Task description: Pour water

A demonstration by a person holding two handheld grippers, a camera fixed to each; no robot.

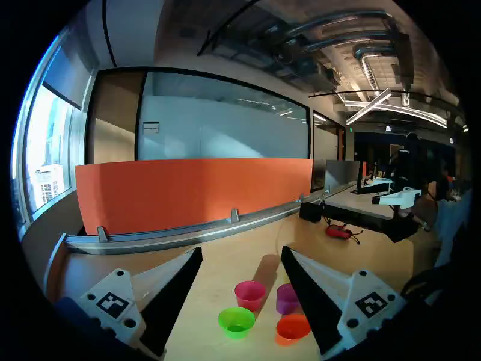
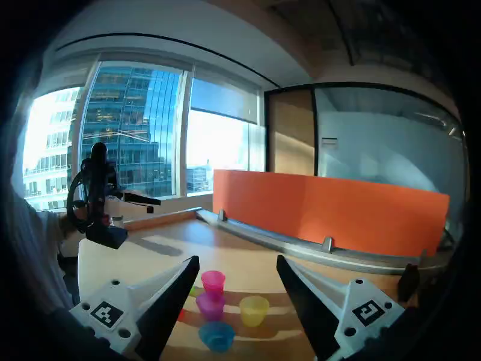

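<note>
My left gripper point(image 1: 240, 249) is open above the wooden table point(image 1: 240, 253), with nothing between its fingers. Below and ahead of it stand small cups: pink point(image 1: 250, 293), purple point(image 1: 287, 298), green point(image 1: 236, 320) and orange point(image 1: 293, 328). My right gripper point(image 2: 237, 259) is also open and empty over the table. In the right gripper view a pink cup point(image 2: 213, 281), a purple cup point(image 2: 210, 305), a yellow cup point(image 2: 254, 310) and a blue cup point(image 2: 216, 335) lie between its fingers. Slivers of green and red cups peek from behind its left finger.
An orange divider point(image 1: 192, 189) with a metal rail point(image 1: 198, 231) runs along the table's far side. A red object point(image 1: 338, 231) and a black box point(image 1: 311, 212) lie at the right. Another gripper point(image 2: 99, 201), held by a white-sleeved person, hangs by the windows point(image 2: 126, 138).
</note>
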